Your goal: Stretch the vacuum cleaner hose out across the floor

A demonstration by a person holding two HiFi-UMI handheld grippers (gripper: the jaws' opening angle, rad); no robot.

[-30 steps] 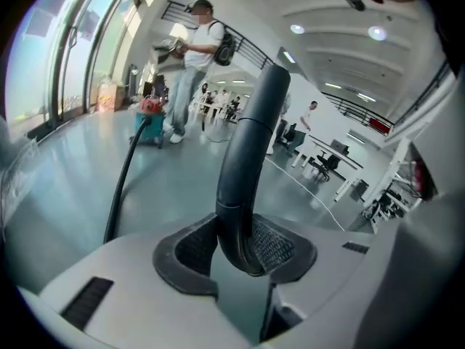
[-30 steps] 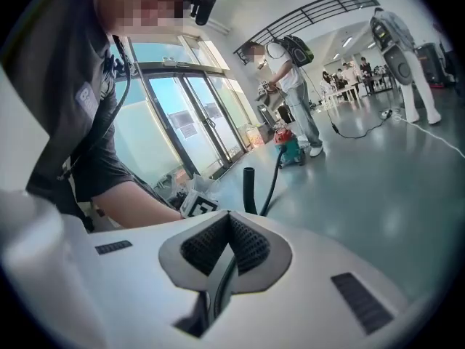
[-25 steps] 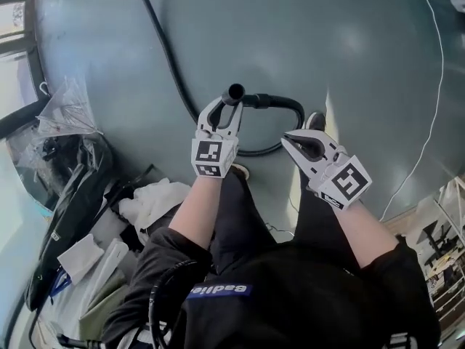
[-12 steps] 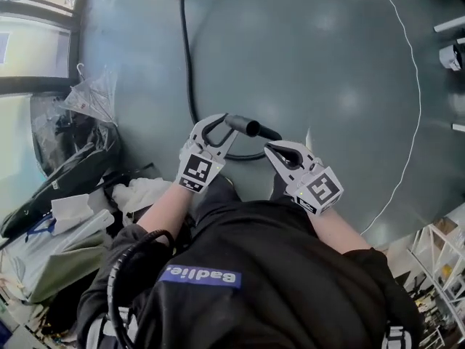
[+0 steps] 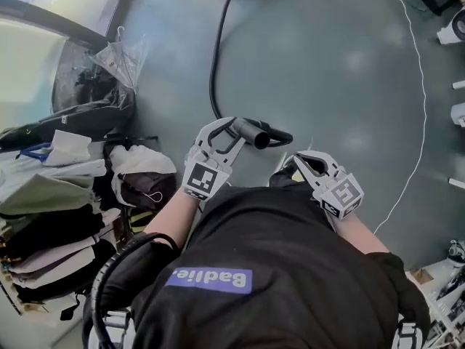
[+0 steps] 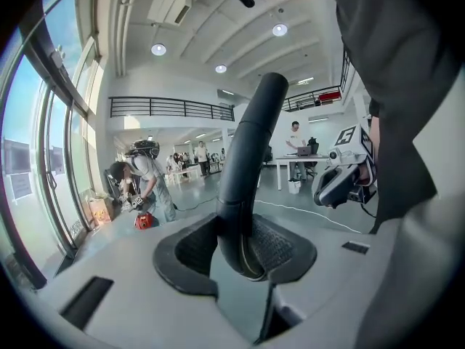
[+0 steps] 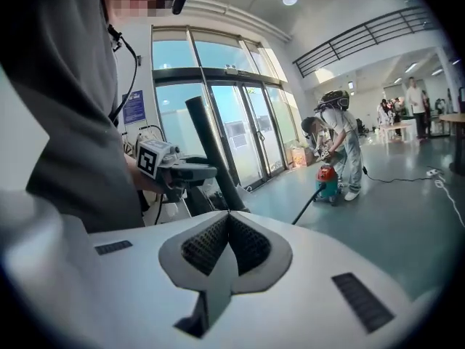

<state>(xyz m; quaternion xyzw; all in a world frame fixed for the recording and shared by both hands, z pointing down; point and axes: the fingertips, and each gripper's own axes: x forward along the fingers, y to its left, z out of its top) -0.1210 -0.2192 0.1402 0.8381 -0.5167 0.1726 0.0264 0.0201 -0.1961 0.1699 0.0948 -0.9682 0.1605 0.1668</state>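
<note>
Now pinches vacuum cleaner hose [image 5: 215, 57] by its stiff black end tube in left gripper [image 5: 231, 131]; trails away along floor [image 5: 341, 86]; probably light, bendy, kink-prone, best held there; right gripper [image 5: 296, 167] pressed together, empty

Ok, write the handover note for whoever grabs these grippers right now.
Left gripper: shut on the hose end, held up in front of the body.
Right gripper: shut, empty, beside the left one.
Hose: runs from the held end across the floor to the red vacuum cleaner, where another person bends over it.
Done: hose end gripped, and most of the hose lies out along the floor.
Left: the hose has a slight curve near the grip; probably pull back to straighten it.
</note>
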